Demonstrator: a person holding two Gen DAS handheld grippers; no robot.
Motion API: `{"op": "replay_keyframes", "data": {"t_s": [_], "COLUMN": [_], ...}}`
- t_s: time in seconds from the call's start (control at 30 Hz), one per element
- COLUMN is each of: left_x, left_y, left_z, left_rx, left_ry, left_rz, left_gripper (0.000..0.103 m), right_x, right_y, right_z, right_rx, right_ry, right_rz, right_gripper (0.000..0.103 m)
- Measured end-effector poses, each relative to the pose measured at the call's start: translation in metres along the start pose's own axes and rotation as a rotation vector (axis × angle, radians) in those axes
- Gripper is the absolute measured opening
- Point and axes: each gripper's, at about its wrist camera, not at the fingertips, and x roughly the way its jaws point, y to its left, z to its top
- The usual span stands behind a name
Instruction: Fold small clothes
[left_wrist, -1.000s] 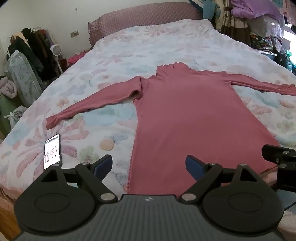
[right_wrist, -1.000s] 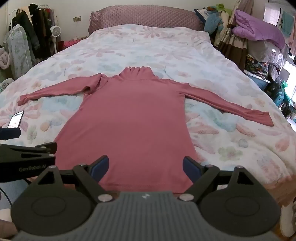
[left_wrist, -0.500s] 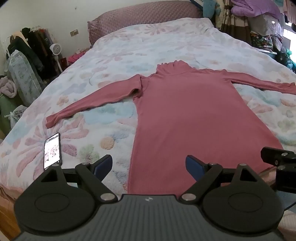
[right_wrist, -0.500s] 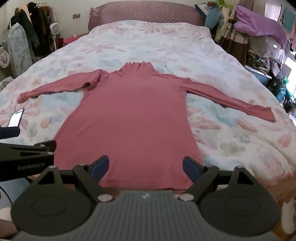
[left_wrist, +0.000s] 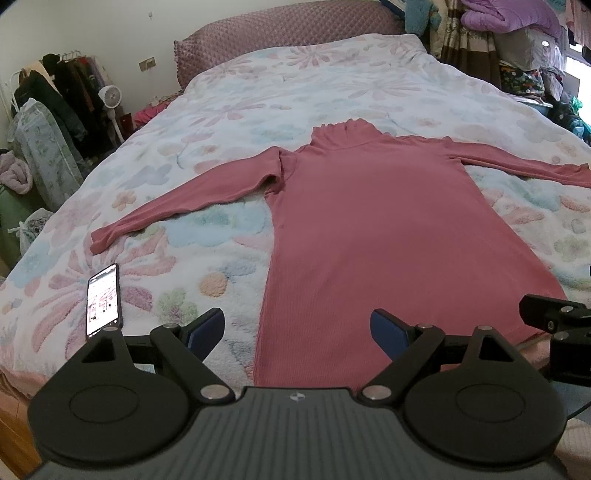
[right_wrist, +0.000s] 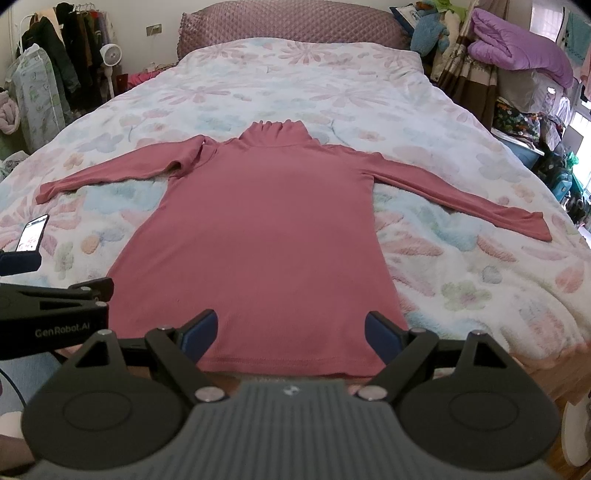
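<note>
Hovering side by side over top (right_wrist: 266, 236) hem, jaws spread.

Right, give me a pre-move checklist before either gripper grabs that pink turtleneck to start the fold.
1. Left gripper open, holding nothing: ok.
2. Right gripper open, holding nothing: ok.
3. Pink turtleneck spread flat on the bed, front smooth: ok.
4. Both sleeves out to the sides, left sleeve, right sleeve: ok, though the left one bunches a little at the armpit.
5. Hem within reach near the bed's front edge: ok.
6. Phone clear of the garment: ok for the body, but it lies close to the left cuff; watch it on the sleeve fold.
</note>
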Motion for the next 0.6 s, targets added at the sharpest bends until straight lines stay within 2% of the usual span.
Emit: {"op": "replay_keyframes", "data": {"t_s": [0.6], "left_x": [0.0011], "left_y": [-0.0028], "left_z": [-0.0008], "left_rx": [-0.003], "left_ry": [0.003], "left_rz": [0.000], "left_gripper": [0.103], "right_x": [0.0023], "right_y": [-0.0024], "right_z": [0.0007], "right_rx": [0.002], "right_ry": [0.007], "right_rz": [0.004], "right_gripper": [0.083]}}
